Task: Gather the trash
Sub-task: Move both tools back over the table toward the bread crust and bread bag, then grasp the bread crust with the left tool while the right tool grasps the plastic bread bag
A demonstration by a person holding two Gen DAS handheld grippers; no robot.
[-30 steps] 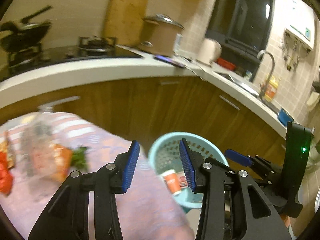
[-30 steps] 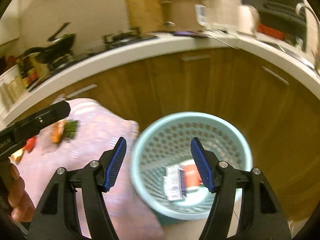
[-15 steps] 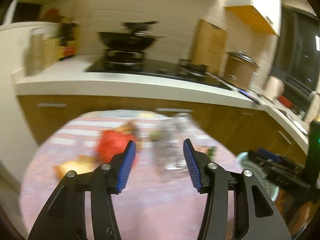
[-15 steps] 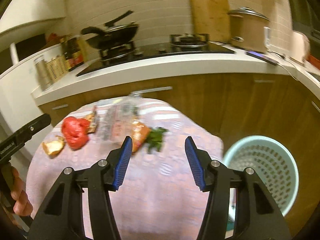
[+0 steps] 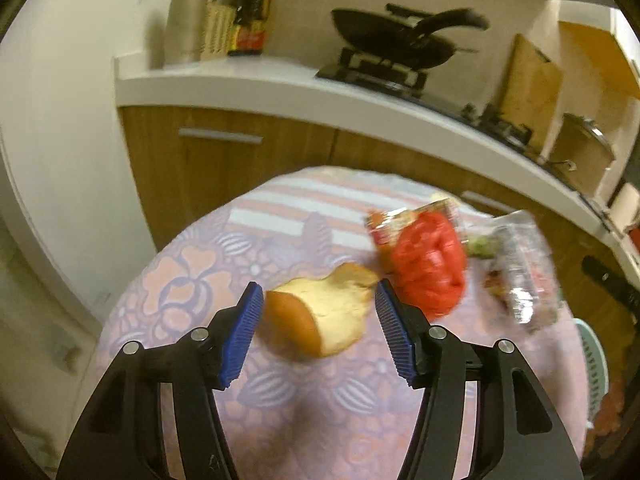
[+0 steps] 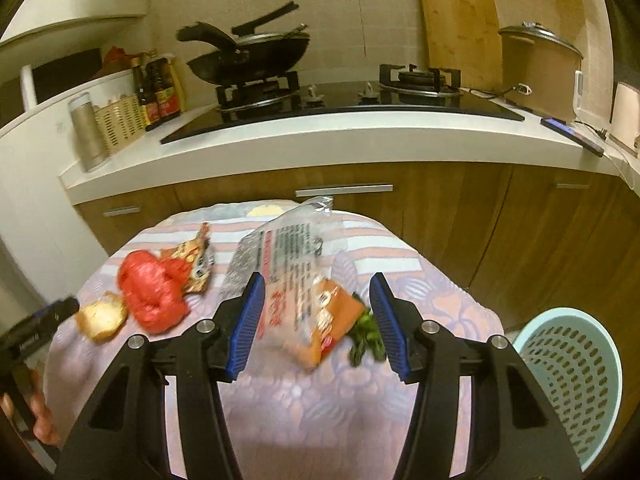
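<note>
Trash is lying across a floral-clothed table [image 6: 304, 404] in a kitchen; the left hand-held gripper [image 5: 318, 334], jaws opening, is straddling a bread chunk [image 5: 320, 320]; the right hand-held gripper [image 6: 316, 324] is gaping over a plastic wrapper [image 6: 296, 280].

Patterned cloth over the surface [image 6: 304, 408]; crinkly clear plastic bag [image 6: 288, 252]; perforated matt plastic basket [image 6: 576, 376]; glossy black hob [image 6: 340, 108]; wooden board [image 6: 460, 20].

A home kitchen. A gas hob [image 6: 336, 94] carrying a black wok [image 6: 250, 58] sits in a white countertop [image 6: 320, 136] over wooden cabinets [image 6: 440, 208], with sauce bottles [image 6: 158, 92], a cutting board [image 6: 460, 20] and a cooker pot [image 6: 538, 68] along the tiled wall
</note>
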